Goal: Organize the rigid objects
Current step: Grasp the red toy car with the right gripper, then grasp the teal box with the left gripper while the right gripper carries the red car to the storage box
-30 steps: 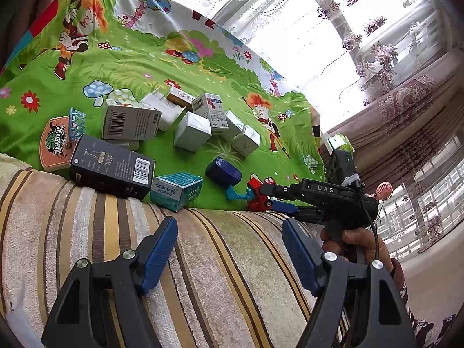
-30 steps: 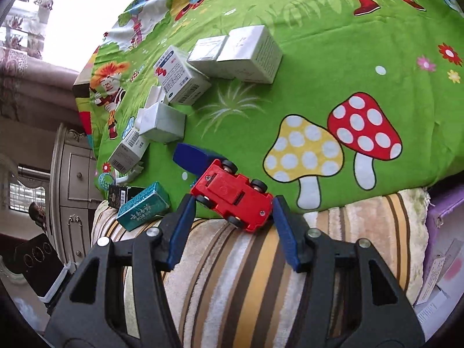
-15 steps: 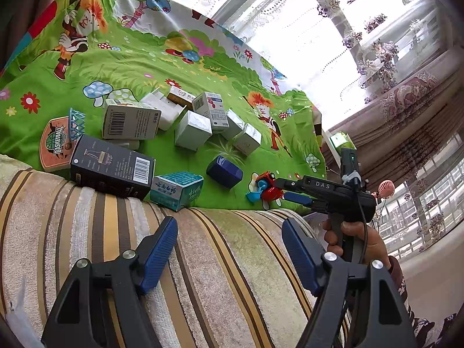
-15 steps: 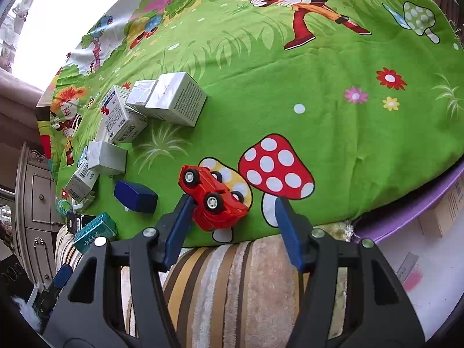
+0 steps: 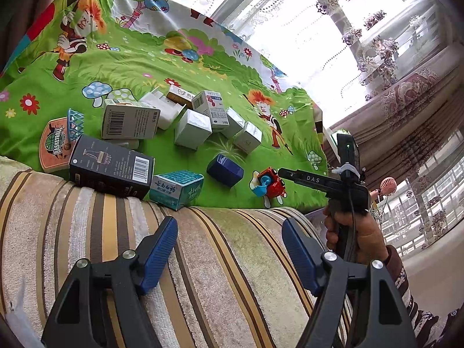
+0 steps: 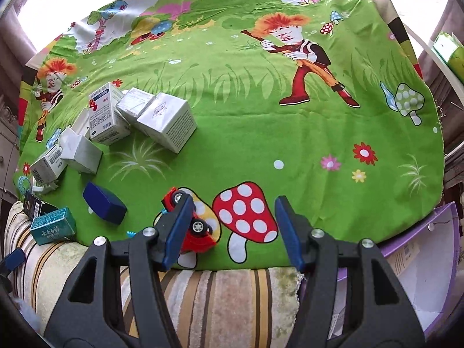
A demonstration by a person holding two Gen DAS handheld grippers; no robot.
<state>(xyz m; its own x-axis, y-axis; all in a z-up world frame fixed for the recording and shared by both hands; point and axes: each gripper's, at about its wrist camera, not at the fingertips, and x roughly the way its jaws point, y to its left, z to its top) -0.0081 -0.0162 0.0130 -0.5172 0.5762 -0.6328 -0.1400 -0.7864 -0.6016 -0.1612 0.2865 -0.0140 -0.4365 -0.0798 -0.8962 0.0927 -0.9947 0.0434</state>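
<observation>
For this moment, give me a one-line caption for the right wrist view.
Open right gripper beside a tipped red toy car on the green cartoon cloth.

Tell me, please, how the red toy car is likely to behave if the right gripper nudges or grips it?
The red toy car looks like hard plastic, so probably stiff and light. It lies tipped with a wheel facing up against one finger of the open right gripper, so a nudge may flop it over. Once back on its wheels, it could roll across the green cloth.
</observation>
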